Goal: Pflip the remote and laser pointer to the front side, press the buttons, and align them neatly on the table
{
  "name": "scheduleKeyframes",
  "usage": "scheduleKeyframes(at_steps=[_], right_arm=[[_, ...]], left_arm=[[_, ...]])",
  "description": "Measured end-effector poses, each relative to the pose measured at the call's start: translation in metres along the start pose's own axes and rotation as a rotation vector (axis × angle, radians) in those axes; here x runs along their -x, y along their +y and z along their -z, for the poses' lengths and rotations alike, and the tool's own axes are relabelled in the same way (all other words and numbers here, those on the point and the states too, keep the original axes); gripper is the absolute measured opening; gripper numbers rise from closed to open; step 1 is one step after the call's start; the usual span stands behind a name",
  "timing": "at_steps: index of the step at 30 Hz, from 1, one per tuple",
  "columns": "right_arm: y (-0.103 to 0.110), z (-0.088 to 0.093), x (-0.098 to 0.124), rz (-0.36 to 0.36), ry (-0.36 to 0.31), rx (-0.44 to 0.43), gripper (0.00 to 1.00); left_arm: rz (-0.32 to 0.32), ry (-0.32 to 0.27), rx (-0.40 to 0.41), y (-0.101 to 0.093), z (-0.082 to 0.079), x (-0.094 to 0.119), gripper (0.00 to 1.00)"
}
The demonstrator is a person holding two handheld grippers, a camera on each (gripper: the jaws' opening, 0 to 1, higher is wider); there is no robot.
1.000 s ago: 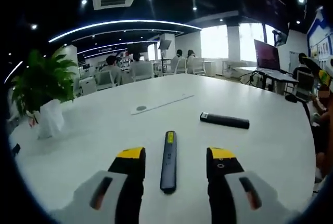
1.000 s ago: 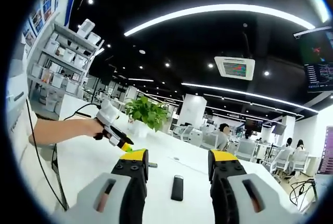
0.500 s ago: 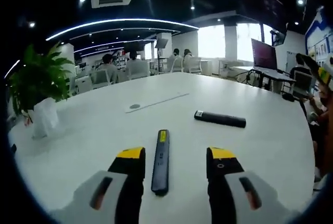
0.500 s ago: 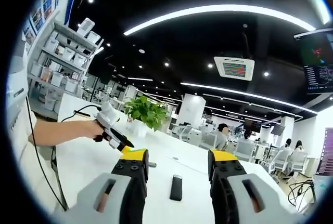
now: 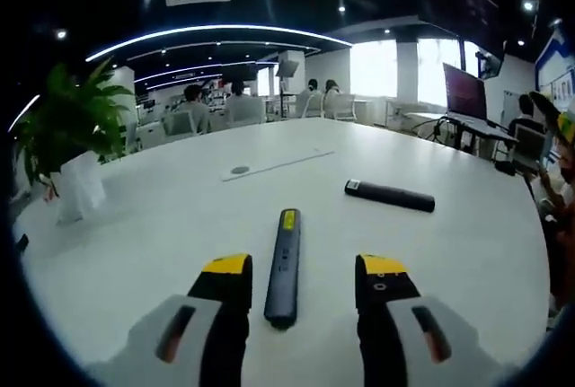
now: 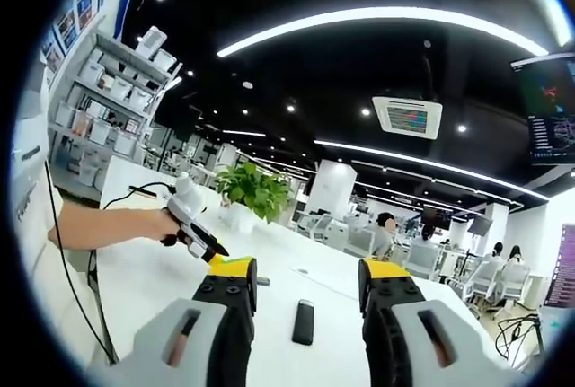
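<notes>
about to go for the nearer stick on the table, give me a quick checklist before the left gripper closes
1. Left gripper open: ok.
2. Laser pointer lies between its jaws: ok, untouched yet.
3. Pointer front side up: cannot tell; a yellow patch shows.
4. Remote clear of the grab: ok, apart to the right.
5. Right gripper open, empty: ok.
6. The two aligned: not ok, remote lies crosswise.

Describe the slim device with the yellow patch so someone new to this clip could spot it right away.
In the left gripper view, start from the big white table with the potted plant at its left edge. Between the left gripper jaws lies the laser pointer, a long dark stick pointing away from the camera. Unlike the plain black remote lying crosswise farther right, it has a yellow patch near its far end.
</notes>
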State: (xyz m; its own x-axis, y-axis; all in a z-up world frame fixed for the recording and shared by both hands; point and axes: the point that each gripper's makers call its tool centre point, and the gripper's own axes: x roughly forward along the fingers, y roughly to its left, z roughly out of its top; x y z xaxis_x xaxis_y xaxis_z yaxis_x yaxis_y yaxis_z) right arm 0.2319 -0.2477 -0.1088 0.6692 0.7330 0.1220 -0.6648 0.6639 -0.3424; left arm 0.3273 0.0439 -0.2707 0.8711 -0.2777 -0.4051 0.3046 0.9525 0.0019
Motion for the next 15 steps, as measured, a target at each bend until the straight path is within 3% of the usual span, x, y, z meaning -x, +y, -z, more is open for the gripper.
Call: scheduleKeyframes(at_steps=[8,12,15], right_arm=[[0.002,0.002,-0.002,-0.006,0.012,0.007,0.47],[0.003,0.003,-0.003,-0.006,0.018,0.019,0.47],[0.004,0.004,-0.003,-0.008,0.021,0.015,0.47]], left_arm=[[-0.01,0.002,-0.002,0.003,0.004,0.0,0.47],[-0.069,-0.073,-0.049,0.01,-0.009,0.003,0.42],[-0.058,-0.065,-0.025,0.007,-0.008,0.002,0.43]])
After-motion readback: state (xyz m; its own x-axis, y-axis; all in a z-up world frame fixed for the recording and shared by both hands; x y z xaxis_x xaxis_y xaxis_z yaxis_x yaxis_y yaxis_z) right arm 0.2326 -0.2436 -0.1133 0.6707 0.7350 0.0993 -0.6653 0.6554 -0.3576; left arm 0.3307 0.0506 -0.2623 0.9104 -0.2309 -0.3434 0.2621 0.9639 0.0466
